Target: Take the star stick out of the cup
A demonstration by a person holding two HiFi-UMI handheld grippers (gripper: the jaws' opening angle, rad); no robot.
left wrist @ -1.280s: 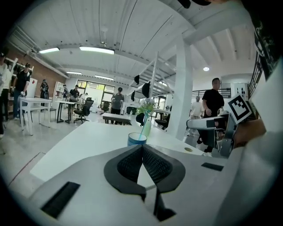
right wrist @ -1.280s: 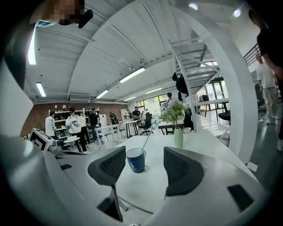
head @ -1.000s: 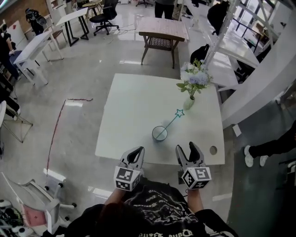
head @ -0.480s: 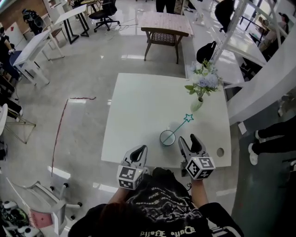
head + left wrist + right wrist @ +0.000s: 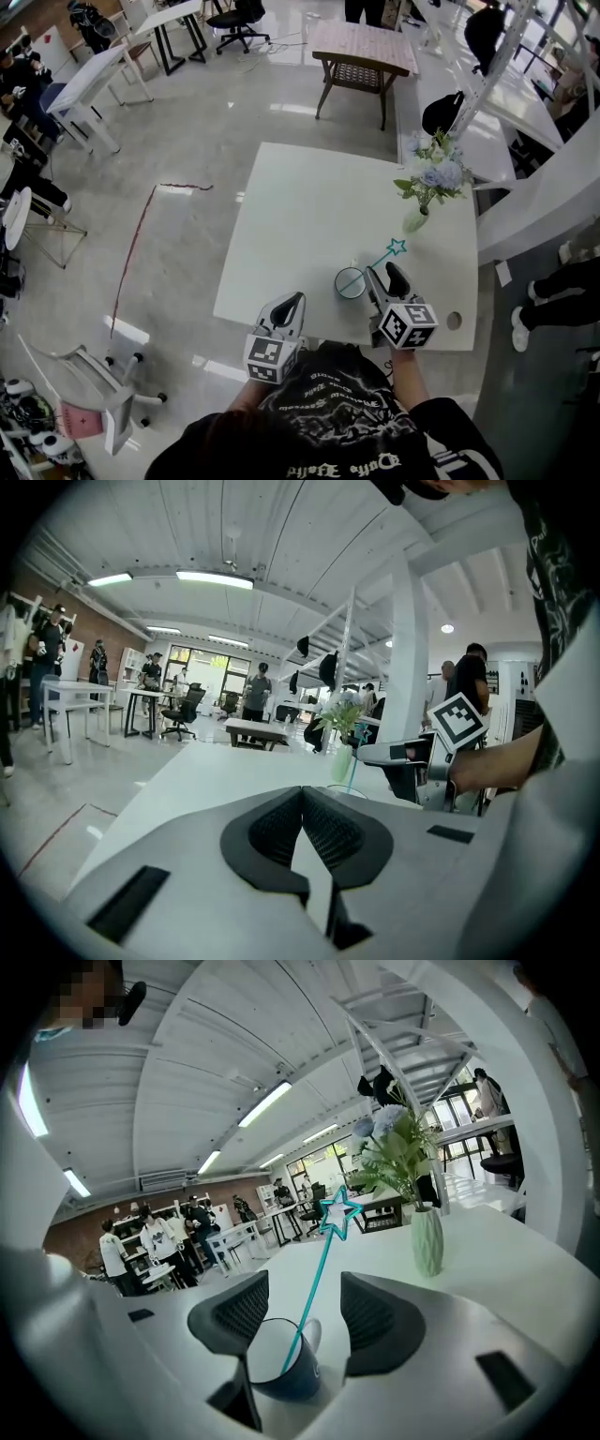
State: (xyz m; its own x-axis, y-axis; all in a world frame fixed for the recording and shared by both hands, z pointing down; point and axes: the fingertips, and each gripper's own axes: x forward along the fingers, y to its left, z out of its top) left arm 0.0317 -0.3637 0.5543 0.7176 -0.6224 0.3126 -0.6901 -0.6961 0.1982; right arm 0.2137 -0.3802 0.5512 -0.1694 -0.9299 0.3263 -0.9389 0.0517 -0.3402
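The left gripper (image 5: 286, 309), its ribbed dark pads pressed together on nothing, hangs at the smooth white table's (image 5: 281, 206) near edge. The round dark-blue cup (image 5: 352, 282) holds the thin teal star stick (image 5: 386, 253), which leans in it. The right gripper's (image 5: 384, 275) jaws have just been narrowing. They gape wide, cup and stick between them, untouched.
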